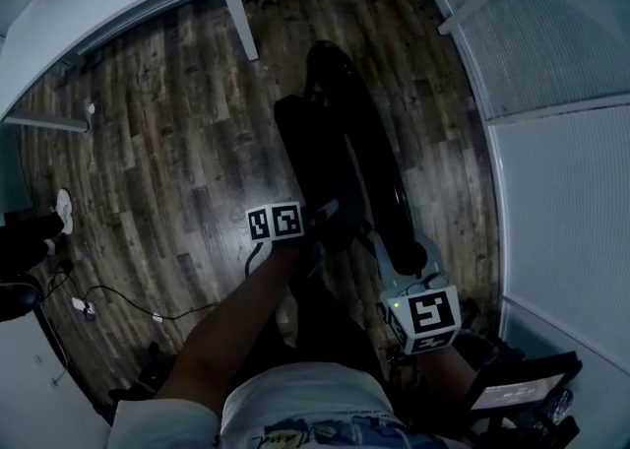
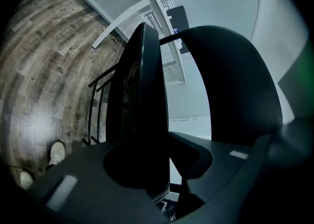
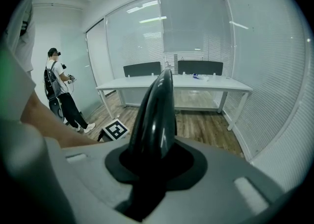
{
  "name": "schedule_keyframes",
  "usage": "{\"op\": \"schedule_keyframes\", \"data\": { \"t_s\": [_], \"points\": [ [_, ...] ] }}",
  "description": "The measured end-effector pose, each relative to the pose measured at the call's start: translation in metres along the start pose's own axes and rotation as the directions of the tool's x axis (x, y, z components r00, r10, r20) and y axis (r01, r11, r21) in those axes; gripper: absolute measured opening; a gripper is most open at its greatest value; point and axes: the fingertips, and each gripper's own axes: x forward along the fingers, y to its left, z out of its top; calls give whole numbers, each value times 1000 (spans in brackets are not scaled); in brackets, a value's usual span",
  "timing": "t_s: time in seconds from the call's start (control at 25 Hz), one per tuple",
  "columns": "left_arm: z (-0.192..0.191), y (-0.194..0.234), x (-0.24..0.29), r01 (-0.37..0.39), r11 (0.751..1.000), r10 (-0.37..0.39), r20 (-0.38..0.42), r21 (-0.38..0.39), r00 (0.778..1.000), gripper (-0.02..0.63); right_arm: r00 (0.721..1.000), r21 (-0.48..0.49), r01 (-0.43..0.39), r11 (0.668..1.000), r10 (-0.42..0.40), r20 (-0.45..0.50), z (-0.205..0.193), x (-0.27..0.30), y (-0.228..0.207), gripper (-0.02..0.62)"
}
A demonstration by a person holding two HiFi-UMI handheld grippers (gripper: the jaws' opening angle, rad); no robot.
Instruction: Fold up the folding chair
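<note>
Head view places the folding chair point(image 1: 340, 147) on the wood floor point(image 1: 167, 142) directly below you, between your two hands. Its two black panels run side by side and close together.

Your left gripper point(image 2: 149, 149) has its jaws on either side of the matte panel point(image 2: 140, 100), closed against its edge. A strip of light shows between that panel and the rounded glossy panel point(image 2: 230, 85) to its right, so the two are near each other but apart.

Your right gripper point(image 3: 149, 166) is clamped on the thin edge of the glossy panel, which rises upright from between the jaws.

Right gripper view also records a white table point(image 3: 196, 84) along the glass wall beyond. A person point(image 3: 61, 93) stands well off to the left, clear of the chair.
</note>
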Motion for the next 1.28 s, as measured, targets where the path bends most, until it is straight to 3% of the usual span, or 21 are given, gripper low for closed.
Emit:
{"op": "schedule_keyframes", "data": {
  "t_s": [1.28],
  "points": [
    [-1,-30,47,-178,983,177,-25,-35,984,130,1000,-51,31,998,-31,1,1,3,23,86]
  ]
}}
